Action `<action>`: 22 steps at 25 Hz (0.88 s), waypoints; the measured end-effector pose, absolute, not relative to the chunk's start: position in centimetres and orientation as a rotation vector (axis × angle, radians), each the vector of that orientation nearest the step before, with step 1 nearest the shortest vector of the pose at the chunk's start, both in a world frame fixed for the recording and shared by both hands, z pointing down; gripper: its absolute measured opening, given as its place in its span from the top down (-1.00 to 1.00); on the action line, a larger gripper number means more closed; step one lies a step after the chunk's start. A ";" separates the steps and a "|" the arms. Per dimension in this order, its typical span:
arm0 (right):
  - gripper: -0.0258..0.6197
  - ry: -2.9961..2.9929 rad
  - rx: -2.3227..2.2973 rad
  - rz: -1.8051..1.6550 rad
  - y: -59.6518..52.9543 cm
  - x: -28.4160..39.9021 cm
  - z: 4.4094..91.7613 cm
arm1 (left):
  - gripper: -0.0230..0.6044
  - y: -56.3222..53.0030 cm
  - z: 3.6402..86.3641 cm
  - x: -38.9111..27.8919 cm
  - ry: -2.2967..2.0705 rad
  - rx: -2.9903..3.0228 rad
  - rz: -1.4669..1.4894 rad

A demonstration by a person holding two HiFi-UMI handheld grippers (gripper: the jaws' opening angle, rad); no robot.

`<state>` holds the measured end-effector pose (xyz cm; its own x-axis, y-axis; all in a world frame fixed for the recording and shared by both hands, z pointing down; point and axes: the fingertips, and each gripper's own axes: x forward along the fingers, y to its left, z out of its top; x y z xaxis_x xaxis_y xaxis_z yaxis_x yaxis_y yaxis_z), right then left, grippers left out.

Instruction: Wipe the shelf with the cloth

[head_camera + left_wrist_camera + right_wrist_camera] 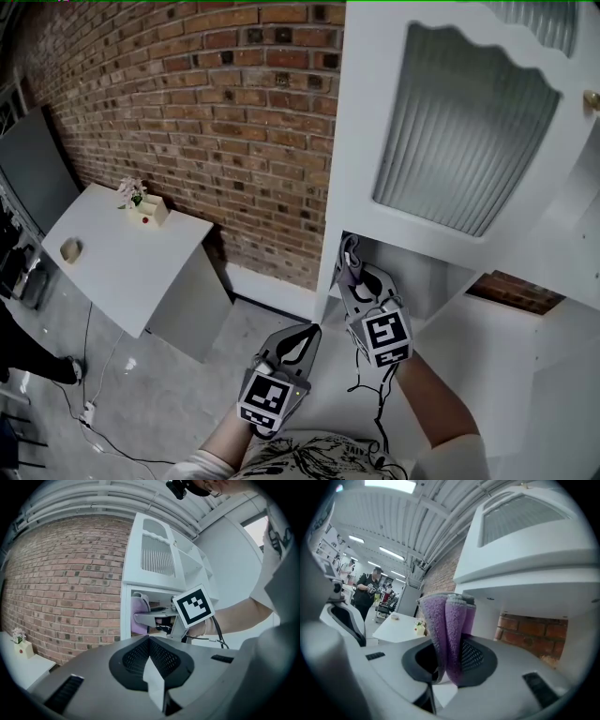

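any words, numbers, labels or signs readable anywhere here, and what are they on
No readable text in any view.
Right marker cube on the right gripper: black-and-white square code, no letters or digits.
Left marker cube on the left gripper: the same kind of code, no text.
Shirt: dark print, too blurred to read.
Cloth and cabinet: no label shows.

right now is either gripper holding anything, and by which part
The right gripper is shut on the folded purple cloth, pinching one end; the rest sticks out past the jaws. The left gripper is shut and holds nothing.
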<state>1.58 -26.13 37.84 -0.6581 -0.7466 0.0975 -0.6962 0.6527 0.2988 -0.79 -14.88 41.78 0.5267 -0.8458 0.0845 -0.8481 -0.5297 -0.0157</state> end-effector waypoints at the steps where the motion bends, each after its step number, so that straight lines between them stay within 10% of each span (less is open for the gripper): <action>1: 0.67 -2.670 1.172 -0.322 -25.9 1.6 37.9 | 0.88 -14.9 41.9 -0.8 -1.508 2.717 0.127; 22: 0.67 -2.350 1.513 -0.002 -41.4 7.1 44.2 | 0.88 -18.6 43.8 -5.5 -1.629 2.602 0.142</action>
<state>7.05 -41.42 44.23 -0.3721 -0.8834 0.2849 -0.8829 0.4316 0.1852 -5.54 -18.58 43.75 0.4342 -0.8935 0.1148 -0.8999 -0.4361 0.0090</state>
